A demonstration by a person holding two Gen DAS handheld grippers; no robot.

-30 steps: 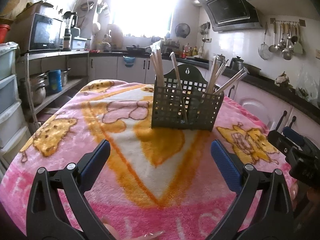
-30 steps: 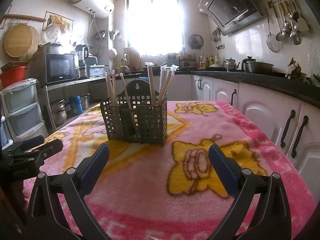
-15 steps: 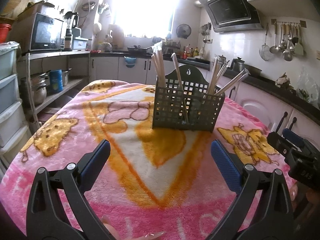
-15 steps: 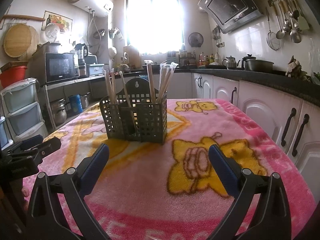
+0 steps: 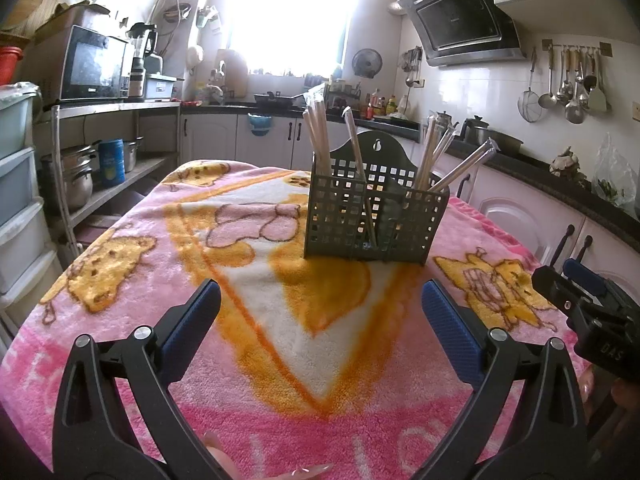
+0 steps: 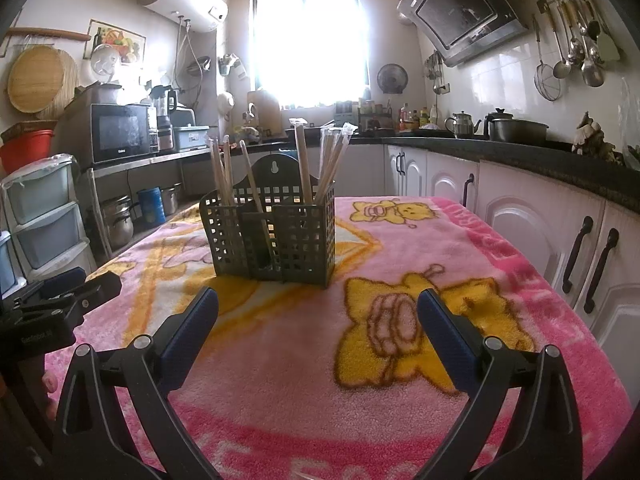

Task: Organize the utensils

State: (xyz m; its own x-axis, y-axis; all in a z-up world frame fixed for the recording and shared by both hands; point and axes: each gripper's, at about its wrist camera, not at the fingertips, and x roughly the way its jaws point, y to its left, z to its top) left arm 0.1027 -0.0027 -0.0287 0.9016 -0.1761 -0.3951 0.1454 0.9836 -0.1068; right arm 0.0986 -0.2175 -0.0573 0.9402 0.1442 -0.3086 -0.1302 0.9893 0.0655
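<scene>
The bench (image 5: 132,320), covered by a pink and yellow cartoon blanket (image 6: 500,280), carries one task item in the middle: a dark grid-walled utensil caddy (image 5: 372,216) with a raised hanging tab at its back. It stands upright, divided into compartments, and lies straight ahead of both grippers, well apart from either. Wrapped chopsticks (image 5: 320,136) stand in it with their long axes near vertical: a tight bundle in the compartment at the left of the left wrist view, a single leaning stick (image 5: 358,160) near the middle, and several splayed outward at the right (image 5: 460,168). In the left wrist view the caddy sits slightly to the right of centre; in the right wrist view it sits to the left, so it lies between the two hands, and neither looks clearly nearer. The left gripper (image 5: 320,304) has its blue-padded fingers (image 5: 192,320) spread wide and empty, low over the blanket. The right gripper (image 6: 318,312) is likewise spread and holds nothing. Any pick would probably mean reaching forward and closing across a stick's upright shaft above the caddy rim.
</scene>
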